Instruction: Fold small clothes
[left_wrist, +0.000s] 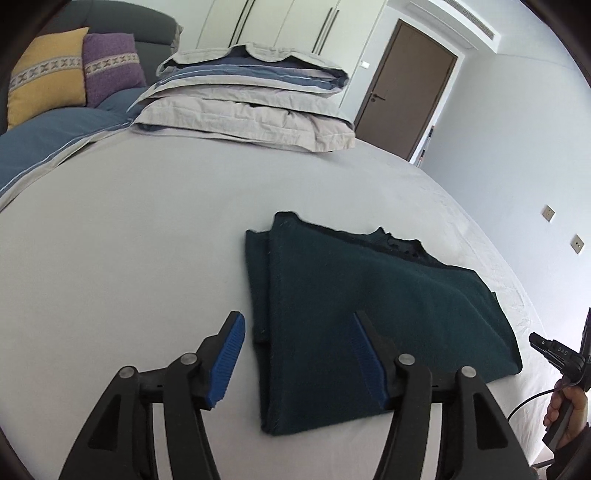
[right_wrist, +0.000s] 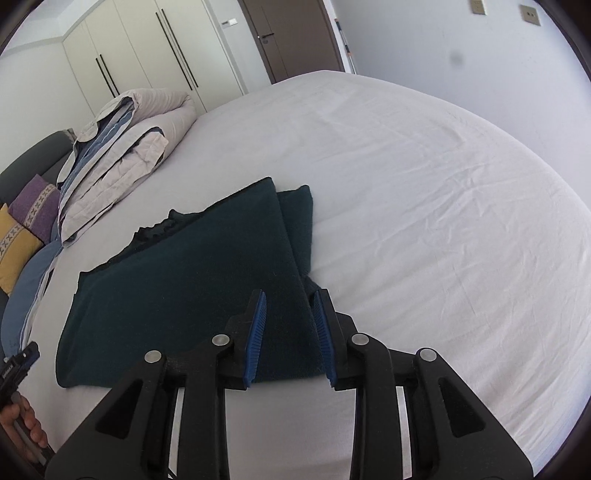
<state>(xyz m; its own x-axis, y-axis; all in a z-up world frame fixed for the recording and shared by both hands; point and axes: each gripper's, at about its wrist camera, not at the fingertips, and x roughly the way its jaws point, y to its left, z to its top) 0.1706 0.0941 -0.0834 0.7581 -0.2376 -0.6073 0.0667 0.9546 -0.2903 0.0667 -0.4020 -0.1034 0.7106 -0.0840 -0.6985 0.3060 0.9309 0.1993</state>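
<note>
Garment (left_wrist: 369, 306), dark green, lies folded flat on the bed (left_wrist: 129, 240), a narrower layer showing along one long edge and a dark frilled edge at the far side. I read my left claw (left_wrist: 299, 325) as wide: one blue pad (left_wrist: 227, 363) is over bare sheet just beside the garment, the other over the cloth; I cannot tell whether either touches. My right claw (right_wrist: 290, 301) stands narrower but still parted, both pads above the near corner of the garment (right_wrist: 192, 280), nothing clamped between them. Each wrist view catches the other claw at the frame edge, with the hand (left_wrist: 567, 410) gripping its handle. At the head of the bed I note a folded duvet (left_wrist: 251, 99) and two cushions, yellow (left_wrist: 48, 74) and purple (left_wrist: 110, 62). Beyond: wardrobe (right_wrist: 147, 48), brown door (left_wrist: 406, 88).
</note>
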